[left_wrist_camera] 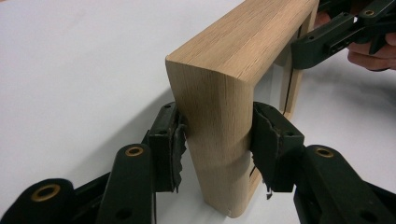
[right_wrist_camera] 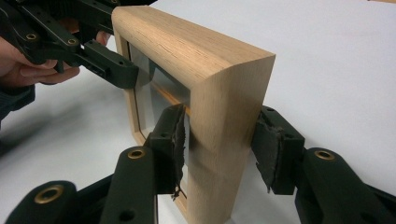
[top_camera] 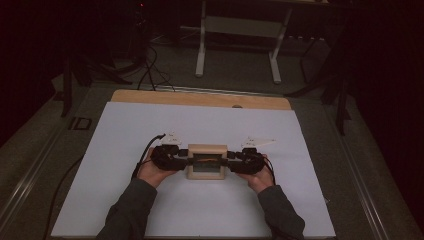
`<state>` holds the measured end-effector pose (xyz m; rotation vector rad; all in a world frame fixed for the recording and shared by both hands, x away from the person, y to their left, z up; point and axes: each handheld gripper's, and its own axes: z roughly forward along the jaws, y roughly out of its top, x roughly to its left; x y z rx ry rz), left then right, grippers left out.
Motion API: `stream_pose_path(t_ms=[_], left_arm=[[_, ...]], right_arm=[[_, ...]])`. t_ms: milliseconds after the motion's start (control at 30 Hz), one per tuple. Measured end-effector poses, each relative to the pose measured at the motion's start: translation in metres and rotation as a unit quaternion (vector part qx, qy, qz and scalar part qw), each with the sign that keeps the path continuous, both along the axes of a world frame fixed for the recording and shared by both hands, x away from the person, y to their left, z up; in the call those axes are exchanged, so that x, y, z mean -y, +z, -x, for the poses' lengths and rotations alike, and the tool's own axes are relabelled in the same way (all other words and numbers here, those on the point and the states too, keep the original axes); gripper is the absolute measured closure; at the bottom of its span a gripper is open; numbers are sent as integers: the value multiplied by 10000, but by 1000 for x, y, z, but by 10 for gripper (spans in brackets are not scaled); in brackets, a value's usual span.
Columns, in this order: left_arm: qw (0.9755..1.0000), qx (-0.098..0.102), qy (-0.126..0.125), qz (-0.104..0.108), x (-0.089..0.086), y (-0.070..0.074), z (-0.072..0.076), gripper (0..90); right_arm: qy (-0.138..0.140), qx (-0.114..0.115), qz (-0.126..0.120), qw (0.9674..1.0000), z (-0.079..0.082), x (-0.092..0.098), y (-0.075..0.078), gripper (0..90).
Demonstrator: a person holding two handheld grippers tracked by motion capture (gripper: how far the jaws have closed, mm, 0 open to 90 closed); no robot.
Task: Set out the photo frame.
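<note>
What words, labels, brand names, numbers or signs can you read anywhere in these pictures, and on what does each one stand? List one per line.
None can be read.
Wooden frame: bare wood grain, with no print or label on the sides that show.
White sheet on the table: blank.
Left gripper and right gripper: plain black jaws, no markings.
Small white plates behind the grippers in the high view: faint marks, too small and blurred to read.

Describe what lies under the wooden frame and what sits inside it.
Under the wooden frame lies a white sheet covering the table. Inside sits a glass pane with an orange strip behind it; whatever else is behind the glass cannot be made out.
</note>
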<state>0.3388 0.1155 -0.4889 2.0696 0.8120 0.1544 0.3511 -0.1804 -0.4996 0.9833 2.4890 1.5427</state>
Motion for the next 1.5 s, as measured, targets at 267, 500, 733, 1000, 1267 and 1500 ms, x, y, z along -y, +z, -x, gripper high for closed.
stream_pose_path(t_ms=[267,500,733,1000,1267,1500], left_arm=[[9999,-96,57,-63,3,-3,0,483],[9999,-51,88,-16,0,0,4,441],[9999,22,128,55,-4,3,11,440],[9992,119,351,124,-21,8,24,451],[9983,106,536,197,-39,8,35,461],[9972,127,720,152,-58,6,48,462]], right_arm=[[28,-9,37,10000,0,0,0,511],[19,-13,88,10000,0,1,-2,436],[31,27,85,10000,3,3,2,427],[19,85,109,9999,7,11,8,450],[21,153,141,9998,12,18,14,499],[-73,177,229,9996,20,32,15,571]])
